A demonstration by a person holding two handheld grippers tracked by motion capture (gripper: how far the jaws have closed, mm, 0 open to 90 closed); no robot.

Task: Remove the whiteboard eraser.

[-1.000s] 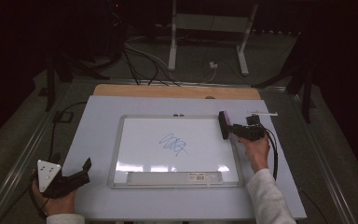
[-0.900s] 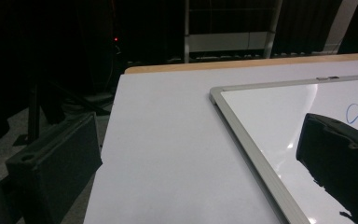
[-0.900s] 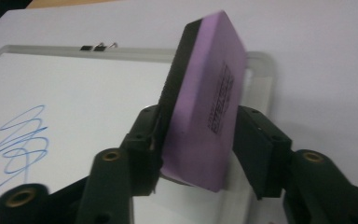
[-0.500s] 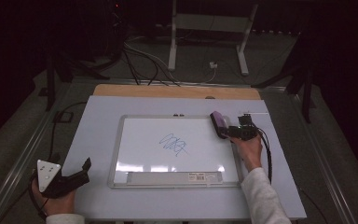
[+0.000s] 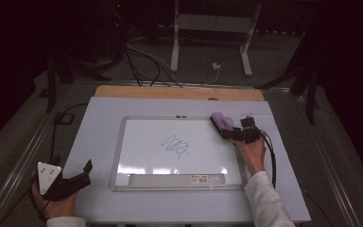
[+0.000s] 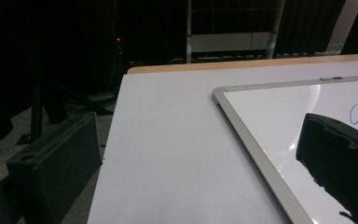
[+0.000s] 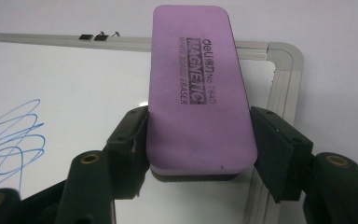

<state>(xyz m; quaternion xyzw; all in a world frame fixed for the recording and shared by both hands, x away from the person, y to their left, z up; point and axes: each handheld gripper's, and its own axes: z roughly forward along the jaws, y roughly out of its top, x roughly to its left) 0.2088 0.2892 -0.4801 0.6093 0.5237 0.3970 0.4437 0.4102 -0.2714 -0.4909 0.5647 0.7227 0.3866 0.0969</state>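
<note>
Now purple eraser (image 7: 198,88) pinched between closing right gripper (image 7: 200,140) jaws, over whiteboard (image 7: 74,79) corner.

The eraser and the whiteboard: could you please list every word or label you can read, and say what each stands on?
"deli", "No 7840": eraser top.
"MAGNETIC": same eraser, in a dark box.
"WHITE BOARD ERASER": same eraser, beneath that.
Sticker on the whiteboard tray: too small to read.
Blue scribble on the whiteboard: no words.

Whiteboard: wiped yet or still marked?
Still marked. A blue scribble sits mid-whiteboard; the purple eraser in the right tool is at the board's corner, apart from it.
</note>
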